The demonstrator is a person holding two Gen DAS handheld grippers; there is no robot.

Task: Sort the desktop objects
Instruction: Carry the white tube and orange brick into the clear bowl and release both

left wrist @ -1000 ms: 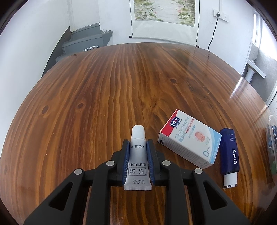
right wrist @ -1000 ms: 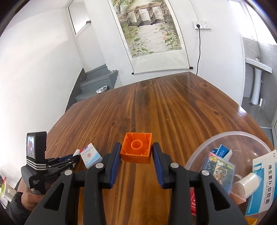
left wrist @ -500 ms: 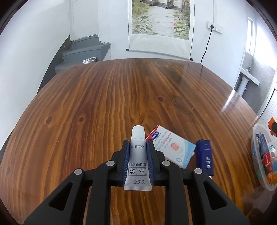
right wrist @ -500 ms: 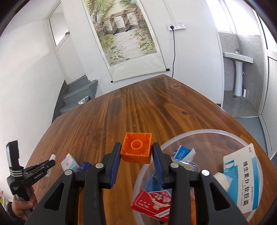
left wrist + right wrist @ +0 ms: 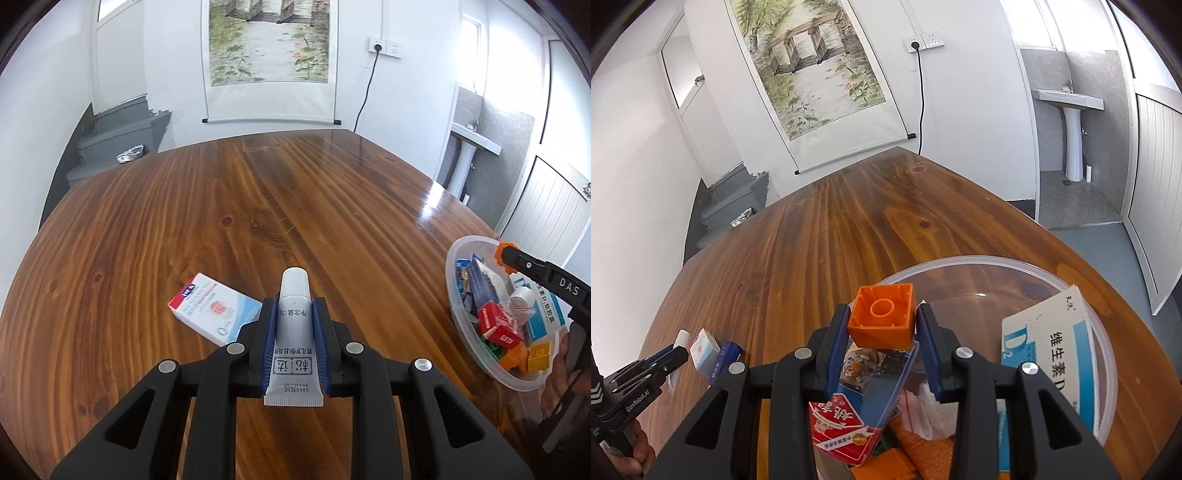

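Orange and square, a hollow plastic building block sat pinched between the blue-padded fingers of the right gripper, held in the air over the clear round plastic bowl that stood near the right edge of the glossy brown wooden worktop. Below the block lay the bowl's contents: a blue packet printed with a tiger, a red card box, a white-and-blue medicine carton leaning against the right wall, white gauze and more orange pieces at the bottom.

From the left wrist view, the left gripper had its fingers closed on a white ointment tube, cap pointing forward, crimped end toward the camera, above the near part of the worktop. Just to the left of the tube, a white, red and pale blue baby-product box lay flat on the wood. In the right wrist view a dark blue tube lay touching that box on its right side. The bowl showed at the right edge, well apart from the box, with the right gripper reaching over its rim.
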